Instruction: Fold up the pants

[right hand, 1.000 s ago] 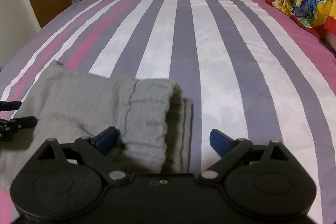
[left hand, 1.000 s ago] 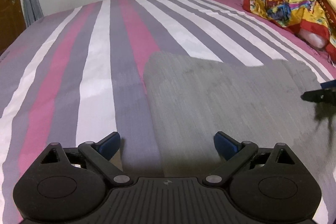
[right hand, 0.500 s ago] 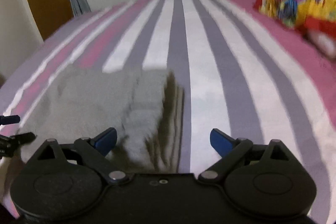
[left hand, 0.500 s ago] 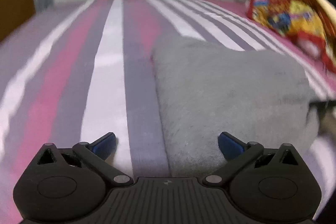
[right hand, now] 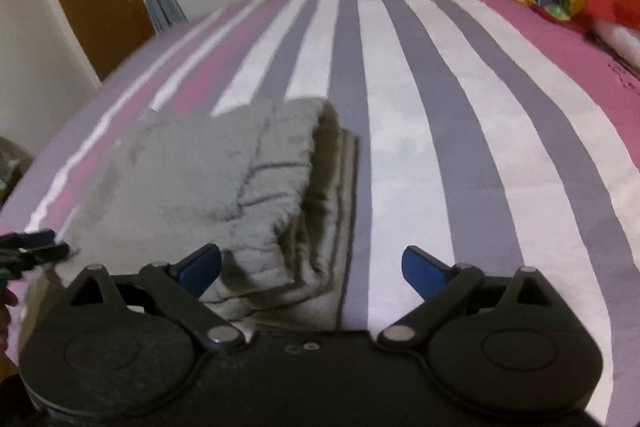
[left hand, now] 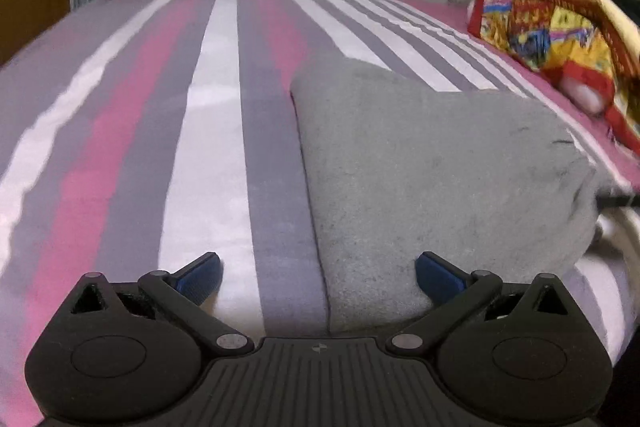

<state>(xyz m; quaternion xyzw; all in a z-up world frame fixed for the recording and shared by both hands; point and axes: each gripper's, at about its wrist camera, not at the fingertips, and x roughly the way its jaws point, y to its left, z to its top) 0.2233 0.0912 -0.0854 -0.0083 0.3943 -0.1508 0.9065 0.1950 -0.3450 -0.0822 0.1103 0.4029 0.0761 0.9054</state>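
The grey pants (left hand: 432,179) lie folded into a thick, fuzzy rectangle on the striped bedsheet (left hand: 208,147), stacked layers showing at their open edge (right hand: 332,187). The left gripper (left hand: 318,273) and right gripper (right hand: 312,265) hover at the bundle's near corners, fingers spread wide, pinching nothing.

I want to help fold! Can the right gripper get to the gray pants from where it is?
Probably yes. The right gripper has its jaws wide open and empty, and the folded gray pants lie right in front of it on the striped bed, with nothing between.
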